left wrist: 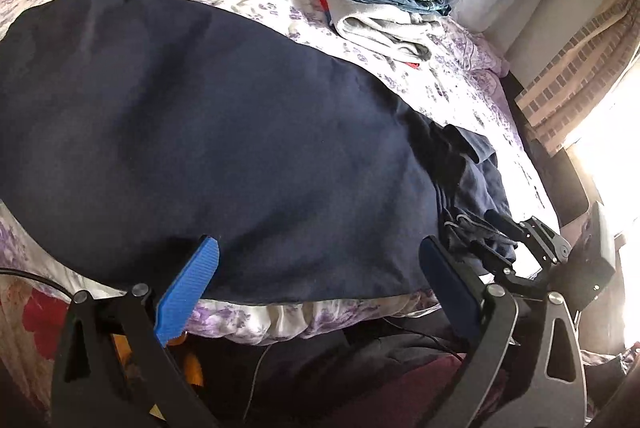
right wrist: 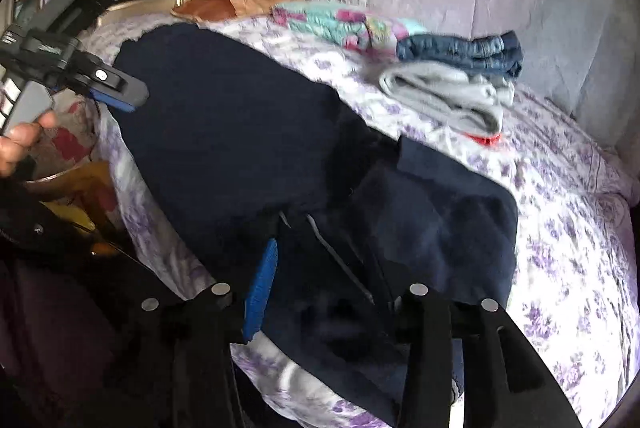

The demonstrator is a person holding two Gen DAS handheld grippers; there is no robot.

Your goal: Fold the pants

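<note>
Across the frame centre on a floral bedspread [left wrist: 472, 96], navy pants [left wrist: 208, 132] spread flat, waist bunched lower right, left gripper [left wrist: 320, 272] wide open, empty, right gripper [right wrist: 332, 292] around waistband, grip unclear, right finger hidden

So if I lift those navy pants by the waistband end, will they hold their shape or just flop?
The navy pants will probably flop: they drape over the bed edge. The bunched waistband suggests soft knit, likely to sag between the tongs. Probably not slippery.
</note>
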